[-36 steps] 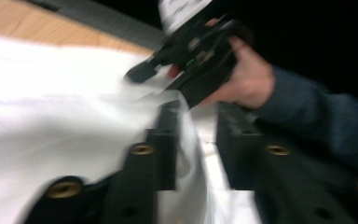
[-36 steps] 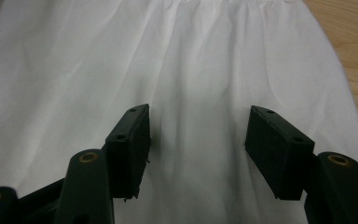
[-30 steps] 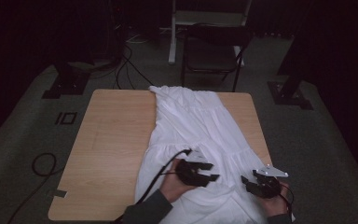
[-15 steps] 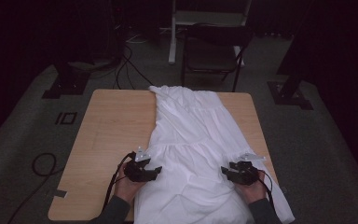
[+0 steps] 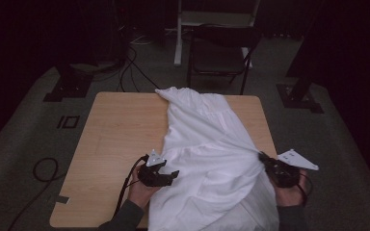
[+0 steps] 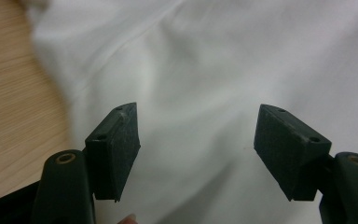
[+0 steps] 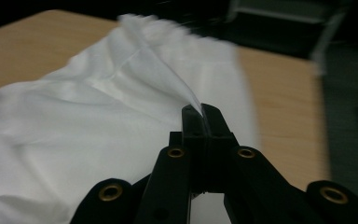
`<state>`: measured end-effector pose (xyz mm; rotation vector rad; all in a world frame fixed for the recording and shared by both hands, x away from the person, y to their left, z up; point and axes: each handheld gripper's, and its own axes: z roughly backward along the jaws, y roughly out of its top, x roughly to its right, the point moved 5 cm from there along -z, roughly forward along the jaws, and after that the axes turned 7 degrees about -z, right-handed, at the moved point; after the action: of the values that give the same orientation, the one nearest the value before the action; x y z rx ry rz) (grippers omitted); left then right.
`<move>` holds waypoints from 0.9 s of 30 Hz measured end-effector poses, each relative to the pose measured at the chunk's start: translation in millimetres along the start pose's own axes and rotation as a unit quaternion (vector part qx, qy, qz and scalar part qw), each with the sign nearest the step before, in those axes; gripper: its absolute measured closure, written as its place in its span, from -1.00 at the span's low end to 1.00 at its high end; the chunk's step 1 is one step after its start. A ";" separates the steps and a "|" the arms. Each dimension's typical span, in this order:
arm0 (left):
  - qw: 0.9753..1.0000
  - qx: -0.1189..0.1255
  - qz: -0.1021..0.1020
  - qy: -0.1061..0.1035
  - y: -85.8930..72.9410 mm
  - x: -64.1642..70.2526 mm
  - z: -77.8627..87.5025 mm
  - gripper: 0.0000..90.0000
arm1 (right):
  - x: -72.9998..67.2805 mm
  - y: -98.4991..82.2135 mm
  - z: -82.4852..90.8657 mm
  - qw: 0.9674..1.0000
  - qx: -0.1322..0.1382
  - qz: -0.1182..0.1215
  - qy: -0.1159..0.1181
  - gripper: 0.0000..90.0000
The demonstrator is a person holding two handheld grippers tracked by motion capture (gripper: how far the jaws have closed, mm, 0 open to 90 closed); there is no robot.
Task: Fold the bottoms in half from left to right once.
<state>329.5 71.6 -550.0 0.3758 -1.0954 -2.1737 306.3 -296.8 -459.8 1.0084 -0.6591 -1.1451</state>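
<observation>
White garment (image 5: 207, 144) runs near-to-far along the desk (image 5: 120, 139). Right gripper (image 5: 270, 163) pinches its right edge; left gripper (image 5: 166, 175) (jaws spread) sits over the left edge, nearer.

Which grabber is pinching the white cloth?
The right gripper: its jaws are shut on a fold of the white cloth. The left gripper is wide open above it.

The high view looked forward and down from the person's side, taking in the whole counter (image 5: 120, 139) with a chair (image 5: 219, 53) at 12 o'clock. The left gripper view sat close above the white cloth (image 6: 223, 70), aimed down. The right gripper view looked low across that same cloth (image 7: 98, 116) and counter.
</observation>
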 end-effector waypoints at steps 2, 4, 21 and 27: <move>1.000 -0.016 -0.001 0.005 -2.9 1.4 -7.5 -0.31 | 19.6 -9.3 -2.3 0.999 -0.024 -0.005 -0.033 1.00; 0.999 -0.031 0.001 0.009 -8.0 2.4 -16.9 -0.31 | 34.4 -29.7 -14.5 0.997 -0.064 -0.008 -0.048 0.99; 0.995 -0.078 -0.028 0.061 -12.8 2.1 -38.8 0.76 | 49.6 -101.9 -70.3 0.982 -0.179 -0.047 -0.036 0.97; 0.991 -0.083 0.011 0.107 -29.9 -50.5 -10.8 0.79 | 17.3 -99.0 -80.3 0.983 -0.184 -0.021 0.007 0.90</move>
<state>359.3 111.9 -582.3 0.5051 -0.7912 -2.1291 338.0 -296.6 -584.5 0.7156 -0.3965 -1.2407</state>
